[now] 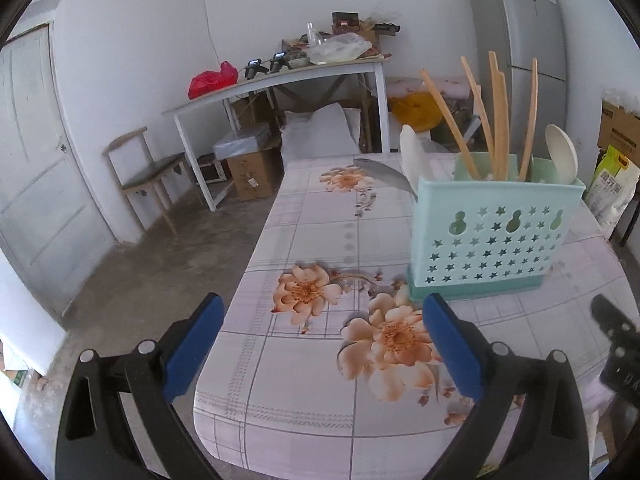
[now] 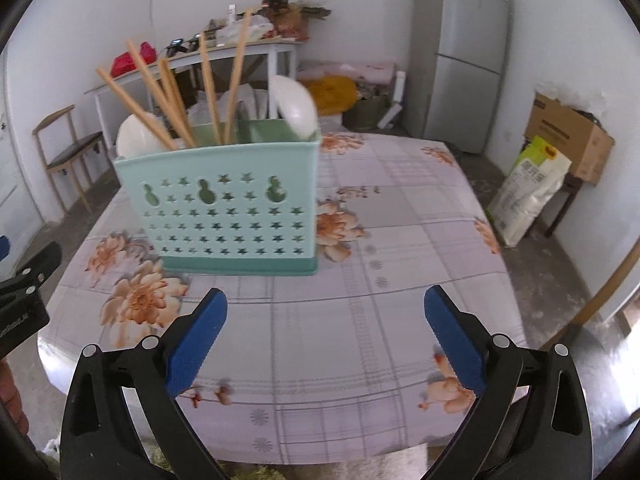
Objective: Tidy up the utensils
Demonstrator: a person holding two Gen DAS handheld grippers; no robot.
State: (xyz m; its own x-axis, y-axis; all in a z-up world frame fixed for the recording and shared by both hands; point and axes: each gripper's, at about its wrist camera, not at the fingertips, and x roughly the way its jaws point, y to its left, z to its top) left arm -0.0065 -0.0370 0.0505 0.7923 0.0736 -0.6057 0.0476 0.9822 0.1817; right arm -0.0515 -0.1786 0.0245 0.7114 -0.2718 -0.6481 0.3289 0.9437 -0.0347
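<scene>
A pale green utensil holder [image 1: 494, 236] [image 2: 236, 208] with star cut-outs stands on the flowered tablecloth [image 1: 320, 360] [image 2: 360, 340]. Several wooden chopsticks [image 1: 496, 120] [image 2: 168, 96] stick up from its middle. A white spoon [image 1: 562, 154] [image 2: 296, 106] leans at its right end, another white spoon [image 1: 414, 152] [image 2: 134, 138] at its left end. My left gripper [image 1: 322, 320] is open and empty, in front of and left of the holder. My right gripper [image 2: 326, 314] is open and empty, in front of and right of it.
The other gripper shows at the frame edge [image 1: 616, 340] [image 2: 24, 292]. A side table [image 1: 280, 76] with clutter, a chair [image 1: 148, 172], boxes [image 1: 256, 168], a fridge [image 2: 460, 52], a sack [image 2: 528, 188] and a door [image 1: 36, 160] surround the table.
</scene>
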